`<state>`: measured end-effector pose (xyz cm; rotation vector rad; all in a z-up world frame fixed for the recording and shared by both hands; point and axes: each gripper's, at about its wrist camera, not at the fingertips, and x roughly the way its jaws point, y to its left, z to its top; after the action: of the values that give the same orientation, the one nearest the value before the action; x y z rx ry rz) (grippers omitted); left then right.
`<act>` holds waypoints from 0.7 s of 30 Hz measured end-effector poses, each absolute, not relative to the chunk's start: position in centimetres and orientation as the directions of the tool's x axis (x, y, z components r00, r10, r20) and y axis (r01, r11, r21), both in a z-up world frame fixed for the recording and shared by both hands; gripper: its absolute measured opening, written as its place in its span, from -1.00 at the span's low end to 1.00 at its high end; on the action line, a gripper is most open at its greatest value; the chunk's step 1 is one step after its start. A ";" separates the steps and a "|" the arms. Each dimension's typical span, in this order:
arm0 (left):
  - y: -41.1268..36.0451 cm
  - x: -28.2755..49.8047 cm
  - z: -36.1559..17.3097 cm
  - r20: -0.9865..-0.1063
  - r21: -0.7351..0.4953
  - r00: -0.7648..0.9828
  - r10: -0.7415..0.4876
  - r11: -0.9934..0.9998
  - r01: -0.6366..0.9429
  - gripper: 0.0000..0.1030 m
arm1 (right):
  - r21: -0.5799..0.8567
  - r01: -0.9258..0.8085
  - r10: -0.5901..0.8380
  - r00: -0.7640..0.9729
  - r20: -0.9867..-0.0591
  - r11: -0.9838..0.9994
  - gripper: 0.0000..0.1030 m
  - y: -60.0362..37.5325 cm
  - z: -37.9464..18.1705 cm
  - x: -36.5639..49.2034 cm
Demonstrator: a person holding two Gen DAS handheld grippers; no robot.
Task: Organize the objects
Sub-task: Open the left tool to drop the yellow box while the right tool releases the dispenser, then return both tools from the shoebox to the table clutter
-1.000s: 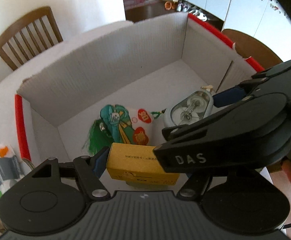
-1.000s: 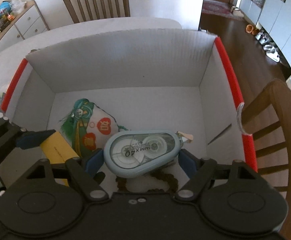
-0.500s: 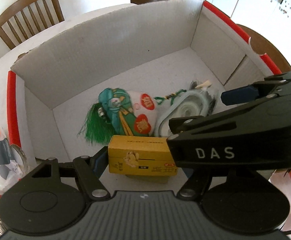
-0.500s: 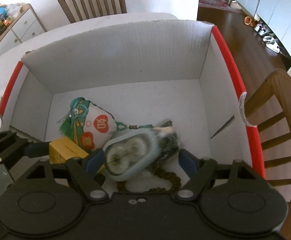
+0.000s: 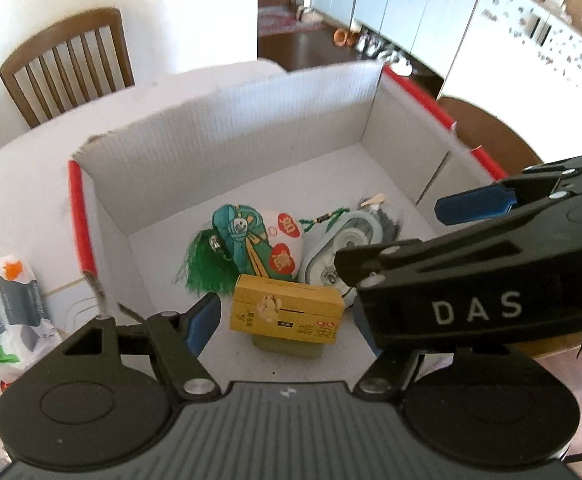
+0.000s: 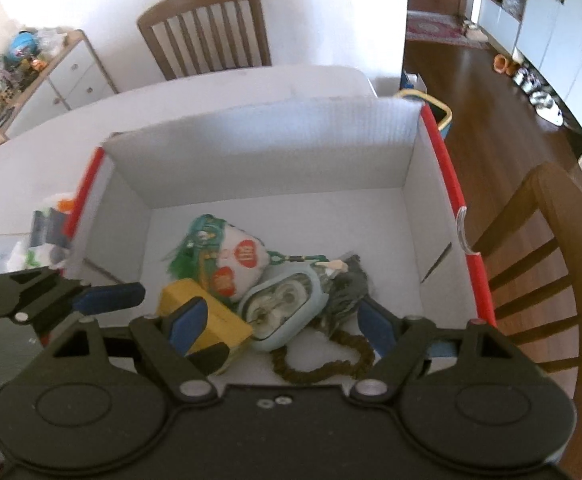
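Both my left gripper (image 5: 283, 322) and right gripper (image 6: 281, 320) hang open, empty, above the white red-edged cardboard box (image 6: 275, 160); inside it, the yellow rectangular carton (image 5: 287, 312) touches the pale-blue correction-tape dispenser (image 6: 283, 304).

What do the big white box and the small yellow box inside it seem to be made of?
The white box looks like matte corrugated cardboard: fine ribs run across its walls and one corner edge is torn. The yellow box seems to be thin printed carton with a slight sheen, with sharp folded edges.
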<state>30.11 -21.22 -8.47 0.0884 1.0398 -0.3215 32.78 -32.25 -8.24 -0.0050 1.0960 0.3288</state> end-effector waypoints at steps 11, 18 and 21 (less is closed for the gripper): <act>-18.8 26.7 -4.3 -0.769 -0.089 0.578 -0.275 0.940 0.328 0.41 | 0.192 -0.291 0.320 0.495 -0.808 0.937 0.59 -32.2 -3.4 28.6; -15.6 24.2 -2.5 -0.722 -0.085 0.629 -0.289 0.939 0.334 0.41 | 0.208 -0.330 0.367 0.551 -0.750 0.921 0.64 -31.3 -0.5 25.3; -13.8 23.1 -1.8 -0.705 -0.080 0.648 -0.289 0.940 0.333 0.45 | 0.223 -0.340 0.390 0.572 -0.722 0.913 0.68 -30.6 0.2 24.2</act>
<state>23.10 -13.80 -1.76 0.0586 0.7905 -0.3539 24.20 -30.55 0.19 0.0619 0.8612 0.4285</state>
